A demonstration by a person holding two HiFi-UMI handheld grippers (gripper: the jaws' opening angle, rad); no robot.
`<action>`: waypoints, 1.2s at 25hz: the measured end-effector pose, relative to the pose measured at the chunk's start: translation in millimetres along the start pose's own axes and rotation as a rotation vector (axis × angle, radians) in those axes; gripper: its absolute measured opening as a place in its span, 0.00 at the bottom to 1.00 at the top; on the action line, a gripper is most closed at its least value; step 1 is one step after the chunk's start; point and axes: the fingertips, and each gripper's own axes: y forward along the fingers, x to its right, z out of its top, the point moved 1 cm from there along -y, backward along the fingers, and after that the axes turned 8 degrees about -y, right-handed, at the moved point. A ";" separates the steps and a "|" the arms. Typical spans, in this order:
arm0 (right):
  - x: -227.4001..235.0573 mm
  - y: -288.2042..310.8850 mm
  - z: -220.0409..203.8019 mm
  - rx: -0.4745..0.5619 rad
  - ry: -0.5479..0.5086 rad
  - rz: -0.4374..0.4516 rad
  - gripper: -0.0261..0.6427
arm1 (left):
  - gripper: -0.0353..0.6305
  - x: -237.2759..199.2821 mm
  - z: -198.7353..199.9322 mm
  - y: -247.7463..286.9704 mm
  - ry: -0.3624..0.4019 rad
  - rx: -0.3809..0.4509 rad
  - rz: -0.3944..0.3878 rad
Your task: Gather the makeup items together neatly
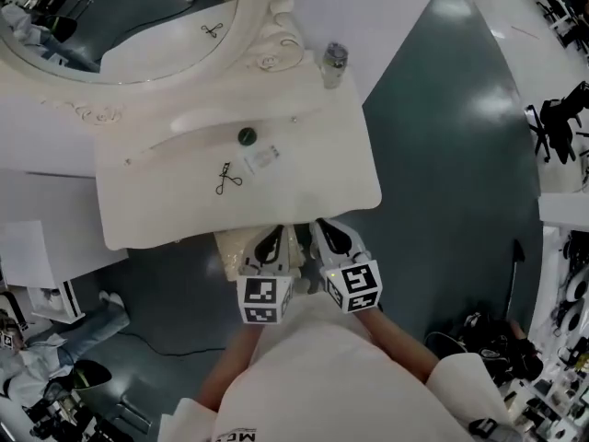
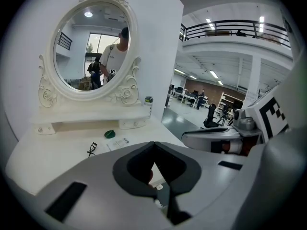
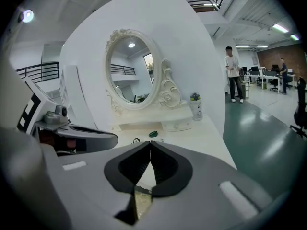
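Observation:
On the white dressing table (image 1: pixel 304 178) lie a black eyelash curler (image 1: pixel 228 179), a round green compact (image 1: pixel 246 136) and a small clear packet (image 1: pixel 260 158). A small bottle (image 1: pixel 333 64) stands at the table's far right corner. Both grippers hover side by side at the table's near edge, well short of the items. The left gripper (image 1: pixel 270 242) is shut and empty, and so is the right gripper (image 1: pixel 332 236). In the left gripper view the left gripper (image 2: pixel 153 145) points at the curler (image 2: pixel 92 149), compact (image 2: pixel 110 134) and packet (image 2: pixel 120 143). The right gripper (image 3: pixel 150 143) faces the compact (image 3: pixel 153 134) and bottle (image 3: pixel 195 106).
An oval mirror (image 1: pixel 120 26) in an ornate white frame stands at the back of the table. A cream stool (image 1: pixel 230 247) sits under the near edge. Dark green floor (image 1: pixel 451 155) lies to the right. A person's legs (image 1: pixel 87 330) rest on the floor at the left.

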 end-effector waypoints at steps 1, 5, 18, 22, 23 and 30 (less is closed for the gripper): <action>2.8 5.9 -1.1 -0.005 0.000 0.004 0.04 | 0.06 -3.3 -0.1 5.2 0.003 -0.002 0.007; 10.6 30.5 1.0 -0.021 0.007 0.036 0.04 | 0.06 -14.8 9.6 17.6 0.007 -0.001 0.051; 41.9 99.2 -1.2 -0.098 0.017 0.105 0.08 | 0.06 -33.9 3.4 55.7 -0.078 -0.070 0.129; 52.8 120.3 -4.3 -0.122 0.035 0.109 0.13 | 0.06 -34.3 4.9 70.4 -0.100 -0.079 0.142; 54.7 124.6 -4.8 -0.127 0.036 0.109 0.13 | 0.06 -35.4 3.5 74.4 -0.104 -0.085 0.147; 67.7 153.4 -23.1 -0.193 0.075 0.118 0.13 | 0.06 -47.2 -6.4 94.7 -0.124 -0.122 0.167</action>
